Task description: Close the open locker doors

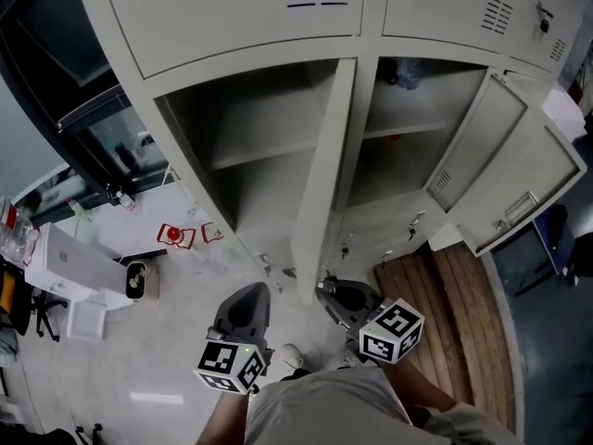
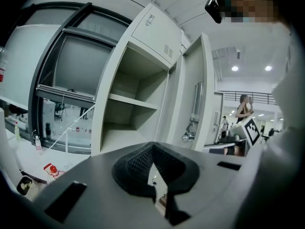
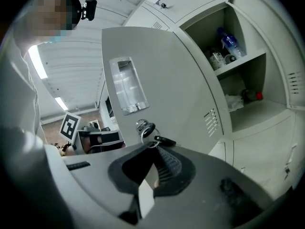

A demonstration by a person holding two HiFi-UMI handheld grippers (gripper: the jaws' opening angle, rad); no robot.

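Grey lockers [image 1: 250, 17] stand ahead with two compartments open. The left compartment [image 1: 264, 160] is bare, and its door [image 1: 321, 184] juts straight out toward me. The right compartment [image 1: 408, 109] holds a bottle [image 1: 405, 72], and doors [image 1: 523, 179] hang open at its right. My left gripper [image 1: 248, 297] is shut and holds nothing, short of the left compartment [image 2: 128, 109]. My right gripper [image 1: 328, 291] is shut too, close to the middle door's outer face [image 3: 157, 80], below its keys [image 3: 147, 129].
A white box [image 1: 74, 267] and red items [image 1: 178, 235] lie on the floor at left. Wooden boards [image 1: 445, 290] cover the floor at right, under the open doors. A person [image 2: 244, 109] stands far behind.
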